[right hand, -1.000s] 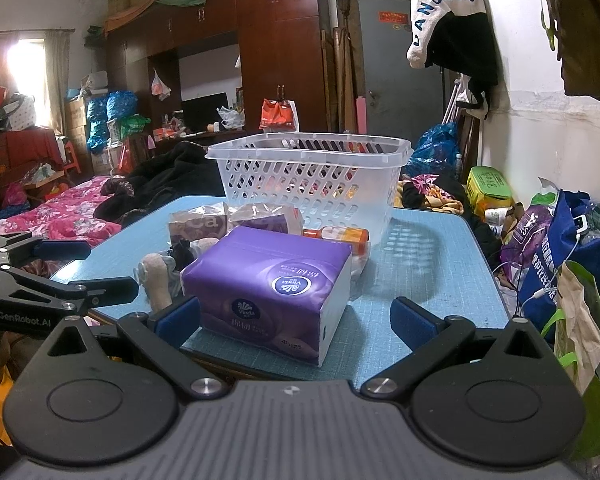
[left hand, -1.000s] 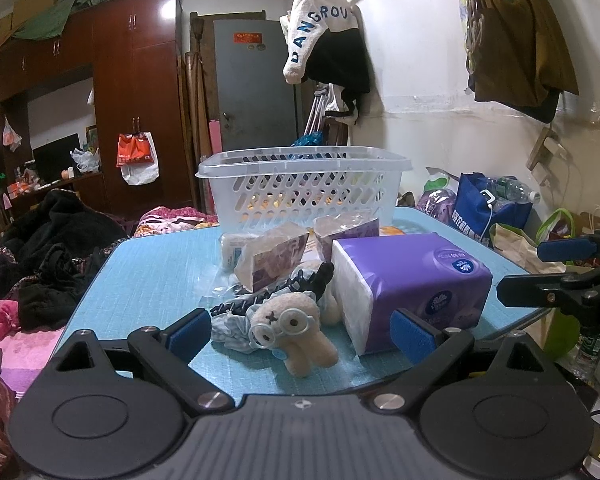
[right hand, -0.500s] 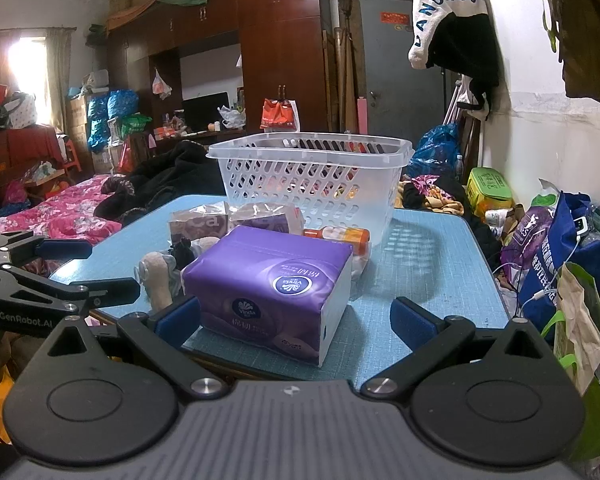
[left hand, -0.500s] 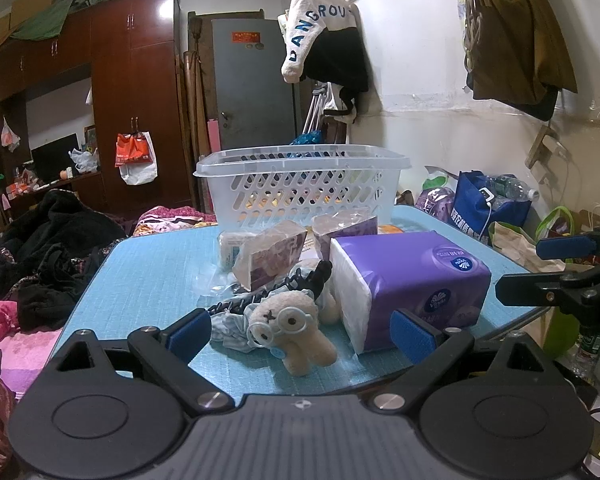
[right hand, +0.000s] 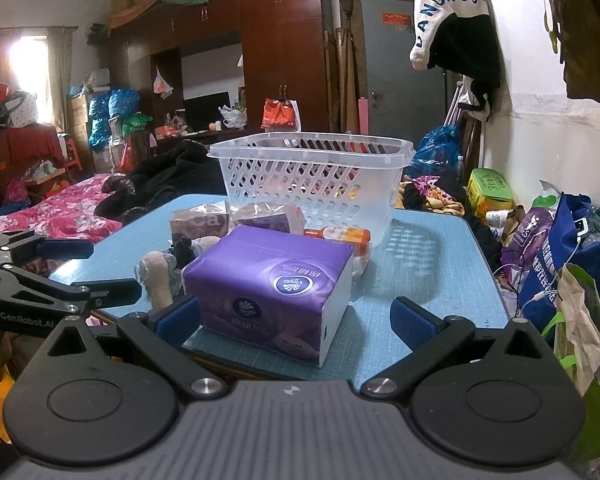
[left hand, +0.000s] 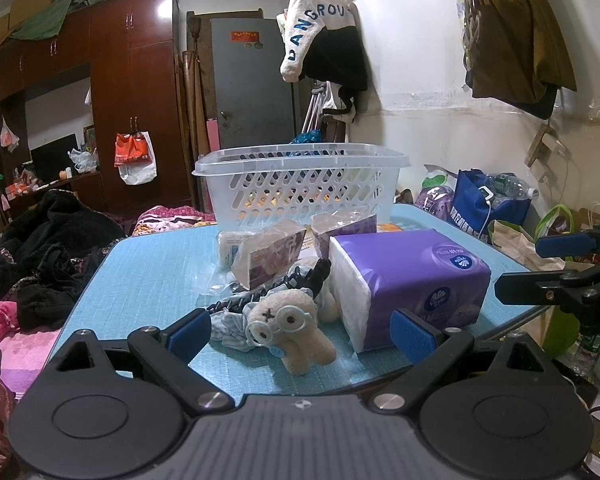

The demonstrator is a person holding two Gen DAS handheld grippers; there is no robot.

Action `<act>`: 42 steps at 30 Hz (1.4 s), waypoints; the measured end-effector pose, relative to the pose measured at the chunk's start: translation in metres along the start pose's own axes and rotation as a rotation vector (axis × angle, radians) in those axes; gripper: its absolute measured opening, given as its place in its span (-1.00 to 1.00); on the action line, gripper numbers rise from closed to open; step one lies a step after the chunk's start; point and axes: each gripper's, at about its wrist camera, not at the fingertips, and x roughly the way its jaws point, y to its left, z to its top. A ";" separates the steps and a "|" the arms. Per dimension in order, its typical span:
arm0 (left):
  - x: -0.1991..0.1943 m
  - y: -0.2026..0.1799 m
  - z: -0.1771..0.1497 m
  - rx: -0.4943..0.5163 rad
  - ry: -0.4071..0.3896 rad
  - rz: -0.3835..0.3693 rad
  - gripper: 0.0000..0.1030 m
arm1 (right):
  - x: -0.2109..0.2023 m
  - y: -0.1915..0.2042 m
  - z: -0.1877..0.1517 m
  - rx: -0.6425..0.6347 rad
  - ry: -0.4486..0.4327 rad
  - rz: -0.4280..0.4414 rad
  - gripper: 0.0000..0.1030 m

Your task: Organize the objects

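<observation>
Your left gripper and right gripper, both spread wide and empty, face the purple plastic-wrapped tissue pack lying flat on the light-blue table, its long axis running diagonally toward the white perforated plastic basket.
</observation>
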 end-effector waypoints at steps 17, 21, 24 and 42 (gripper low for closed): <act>0.006 0.018 0.003 0.000 -0.200 0.037 1.00 | 0.013 -0.028 -0.014 0.017 -0.272 -0.053 1.00; -0.003 0.021 0.004 -0.006 -0.253 -0.048 0.97 | 0.014 -0.041 -0.006 0.045 -0.193 0.004 1.00; -0.010 0.015 0.004 0.025 -0.286 -0.025 0.96 | 0.012 -0.044 -0.007 0.062 -0.171 0.084 1.00; 0.006 -0.014 -0.016 0.120 -0.209 -0.173 0.36 | 0.022 -0.053 -0.025 0.024 -0.111 0.153 0.91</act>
